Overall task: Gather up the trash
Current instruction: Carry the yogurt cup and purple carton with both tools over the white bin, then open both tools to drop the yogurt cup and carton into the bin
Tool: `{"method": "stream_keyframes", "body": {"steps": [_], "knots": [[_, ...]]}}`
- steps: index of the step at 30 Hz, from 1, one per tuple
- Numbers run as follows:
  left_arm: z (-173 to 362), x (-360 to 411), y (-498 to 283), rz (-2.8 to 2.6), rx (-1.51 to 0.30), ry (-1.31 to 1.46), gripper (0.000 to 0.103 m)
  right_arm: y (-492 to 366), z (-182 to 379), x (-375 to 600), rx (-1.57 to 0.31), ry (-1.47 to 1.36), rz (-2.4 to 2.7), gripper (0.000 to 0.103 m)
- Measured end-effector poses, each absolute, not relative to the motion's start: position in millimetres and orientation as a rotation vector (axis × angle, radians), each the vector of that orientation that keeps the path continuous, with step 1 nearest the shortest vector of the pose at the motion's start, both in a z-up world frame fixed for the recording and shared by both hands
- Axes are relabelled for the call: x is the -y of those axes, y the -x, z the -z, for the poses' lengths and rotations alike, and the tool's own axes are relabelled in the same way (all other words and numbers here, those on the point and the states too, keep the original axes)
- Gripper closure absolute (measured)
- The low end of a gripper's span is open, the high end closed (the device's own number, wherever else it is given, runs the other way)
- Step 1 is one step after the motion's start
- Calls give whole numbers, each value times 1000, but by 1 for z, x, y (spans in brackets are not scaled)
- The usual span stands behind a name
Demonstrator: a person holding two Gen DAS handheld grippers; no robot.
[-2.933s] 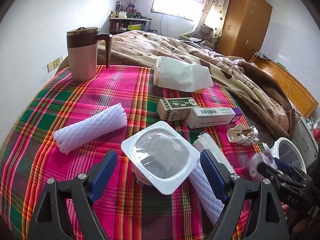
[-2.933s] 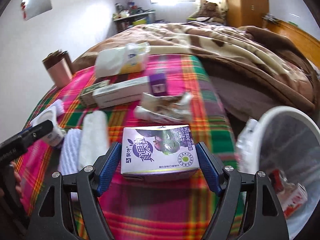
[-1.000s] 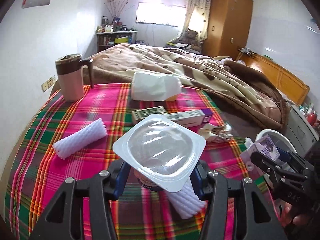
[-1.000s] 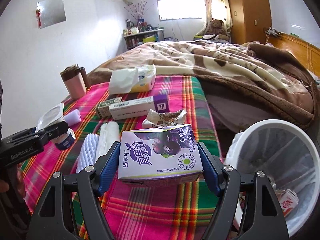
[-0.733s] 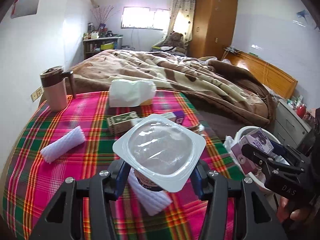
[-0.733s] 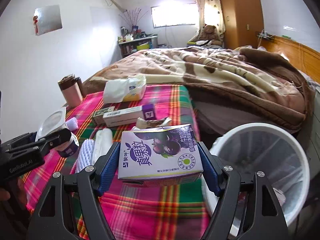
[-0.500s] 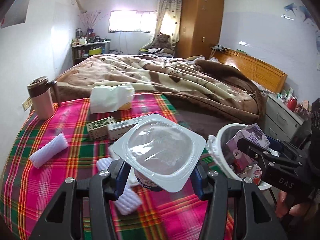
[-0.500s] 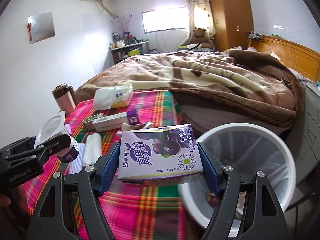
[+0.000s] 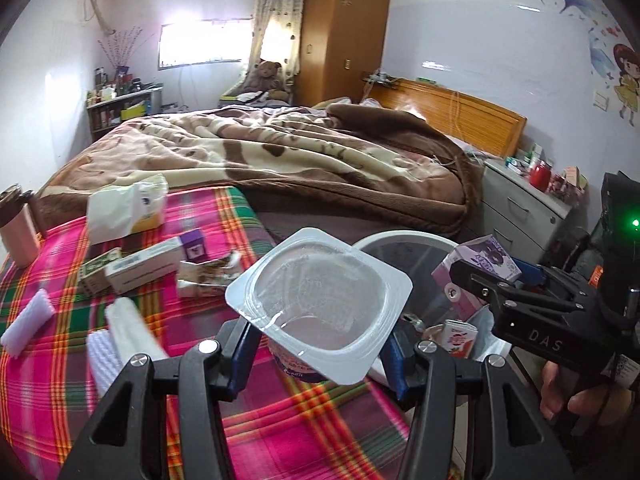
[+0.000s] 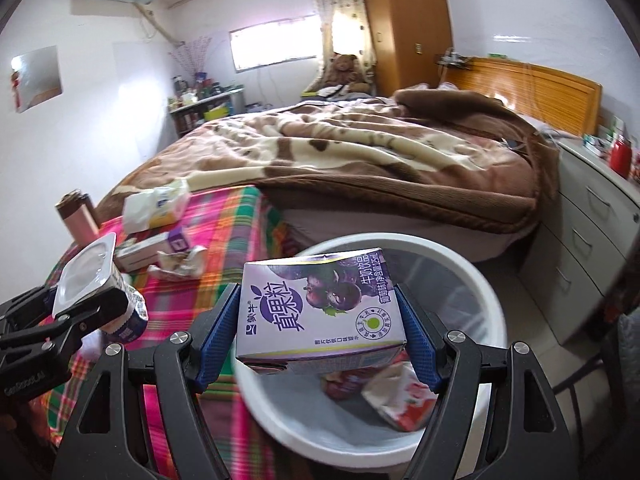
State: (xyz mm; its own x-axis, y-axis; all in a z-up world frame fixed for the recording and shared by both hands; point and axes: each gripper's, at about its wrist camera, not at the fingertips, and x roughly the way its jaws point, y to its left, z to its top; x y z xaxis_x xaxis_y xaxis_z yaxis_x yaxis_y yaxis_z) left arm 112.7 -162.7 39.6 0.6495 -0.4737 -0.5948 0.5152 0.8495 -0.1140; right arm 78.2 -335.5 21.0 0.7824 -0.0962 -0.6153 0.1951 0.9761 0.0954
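Observation:
My left gripper (image 9: 318,360) is shut on an empty white yogurt cup (image 9: 320,304), held in the air over the plaid table's right edge, beside the white trash bin (image 9: 404,240). My right gripper (image 10: 318,332) is shut on a purple milk carton (image 10: 320,312), held directly above the bin (image 10: 490,320). In the left wrist view the right gripper (image 9: 492,280) and carton (image 9: 476,260) hang over the bin's far side. In the right wrist view the left gripper (image 10: 86,308) with the cup (image 10: 86,276) is at the left. Wrappers lie in the bin.
On the plaid cloth (image 9: 60,280) lie foam sleeves (image 9: 120,332), flat boxes (image 9: 144,266), a crumpled wrapper (image 9: 208,276), a tissue pack (image 9: 124,210) and a pink jug (image 9: 18,228). A bed (image 9: 280,160) lies behind, a grey drawer unit (image 10: 592,224) at the right.
Both grippers have swung right off the table toward the bin, each keeping its item. The carton now hangs over the bin's opening and the cup has reached the table's right edge.

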Motion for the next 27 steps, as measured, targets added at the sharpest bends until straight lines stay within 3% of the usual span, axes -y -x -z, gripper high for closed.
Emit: {"method": "stream_keyframes", "body": {"steps": [23, 27], "knots": [[-5, 253, -115, 667, -766, -151, 47, -74, 6, 389, -744, -181, 252, 27], [-2, 254, -115, 677, -779, -146, 30, -73, 8, 391, -746, -179, 265, 27]]}}
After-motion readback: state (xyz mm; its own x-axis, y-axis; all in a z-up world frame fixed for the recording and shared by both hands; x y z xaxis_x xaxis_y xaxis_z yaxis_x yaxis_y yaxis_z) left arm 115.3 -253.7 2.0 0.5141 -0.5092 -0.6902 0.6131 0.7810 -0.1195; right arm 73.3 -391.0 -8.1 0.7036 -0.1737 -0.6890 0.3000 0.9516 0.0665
